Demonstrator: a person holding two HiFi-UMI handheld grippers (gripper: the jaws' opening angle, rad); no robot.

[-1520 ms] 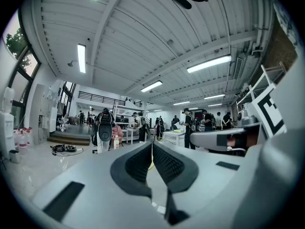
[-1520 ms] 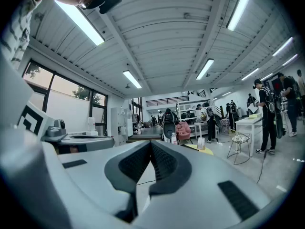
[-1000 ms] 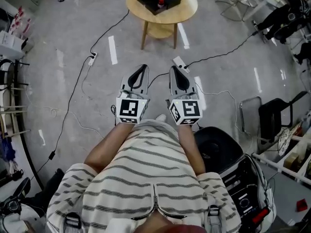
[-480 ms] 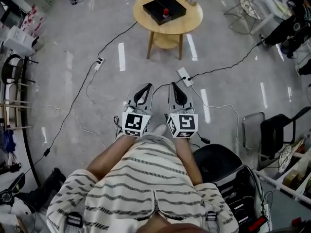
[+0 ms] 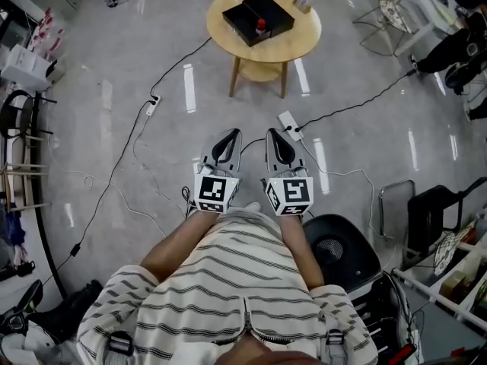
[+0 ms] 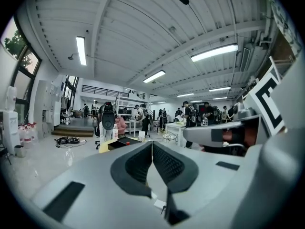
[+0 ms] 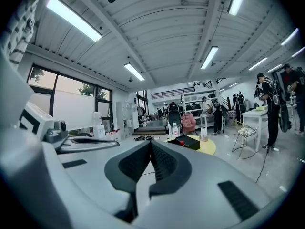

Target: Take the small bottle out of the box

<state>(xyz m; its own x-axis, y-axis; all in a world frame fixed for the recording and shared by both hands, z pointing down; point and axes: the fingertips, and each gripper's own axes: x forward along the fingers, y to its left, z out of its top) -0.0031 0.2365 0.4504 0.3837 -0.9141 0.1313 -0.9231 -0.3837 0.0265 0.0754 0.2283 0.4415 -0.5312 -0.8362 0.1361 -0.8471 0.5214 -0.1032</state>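
both grippers (image 5: 224,140) closed, holding nothing

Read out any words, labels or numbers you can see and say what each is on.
No text can be read.
Left gripper and right gripper: black-and-white square patterns only, no letters.
Small red-capped bottle in the black box on the round wooden table: any label too small to read.

Left gripper (image 6: 152,142) jaws pressed together w/ nothing btwn them, aimed across the room at a yellow table (image 6: 105,146) w/ a black box (image 6: 122,141) on it, right gripper (image 6: 190,135) alongside at right.
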